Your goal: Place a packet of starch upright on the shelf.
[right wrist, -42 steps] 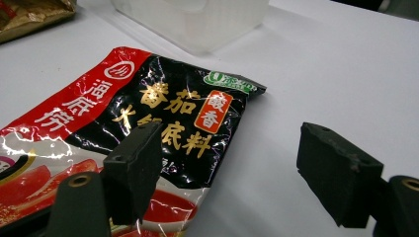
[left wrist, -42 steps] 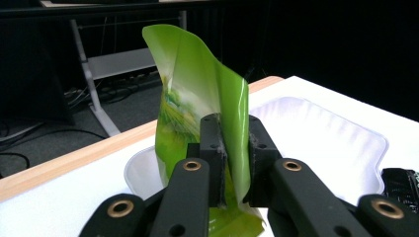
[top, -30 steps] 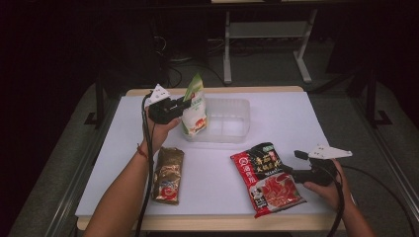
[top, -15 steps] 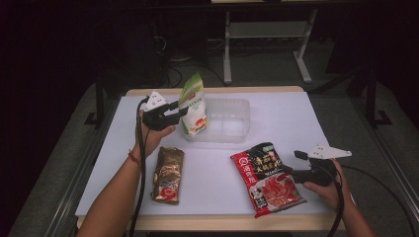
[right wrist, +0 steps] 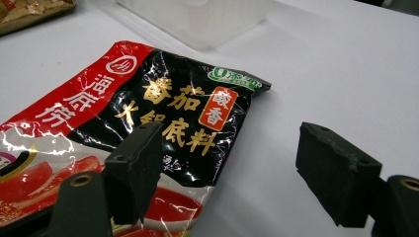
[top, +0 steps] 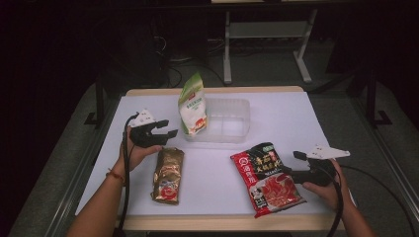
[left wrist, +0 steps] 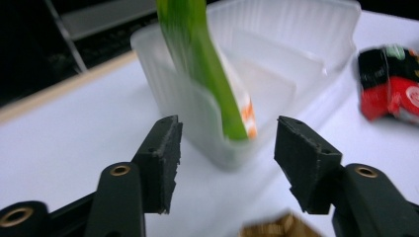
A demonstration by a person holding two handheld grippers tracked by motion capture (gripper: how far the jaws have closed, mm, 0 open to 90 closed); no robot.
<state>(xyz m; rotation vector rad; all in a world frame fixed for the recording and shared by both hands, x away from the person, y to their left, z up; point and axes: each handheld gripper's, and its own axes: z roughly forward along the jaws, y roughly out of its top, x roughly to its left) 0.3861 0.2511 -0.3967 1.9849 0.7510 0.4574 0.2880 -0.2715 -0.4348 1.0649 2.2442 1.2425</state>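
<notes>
Green-and-white bag [top: 192, 104] stands on end in the left end of the clear plastic tub [top: 232, 121], just above the middle of the high view; its long axis runs nearly upright, and its green top leans toward the upper left of the frame, over the tub's left wall, while its bottom sits inside. The bag is a slim pouch, green along the top, white lower down, with an orange and red patch near the bottom. In the left gripper view the bag [left wrist: 197, 59] shows edge-on as a green strip slanting from the top centre down to the right, behind the cloudy tub [left wrist: 306, 54] wall, with a bit of orange at its foot. The left tool [top: 165, 132] sits left of the tub at middle left of the high view; its jaws have just been opening, they stand apart and nothing is between them, with the bag a little beyond. Below it a gold packet [top: 167, 175] lies flat on the white table [top: 296, 113], long axis up and down the frame. At lower right the right tool [top: 291, 165] has its jaws open, one jaw over the edge of a red-and-black sauce packet [top: 266, 177] that lies flat, slanting toward the lower right.
</notes>
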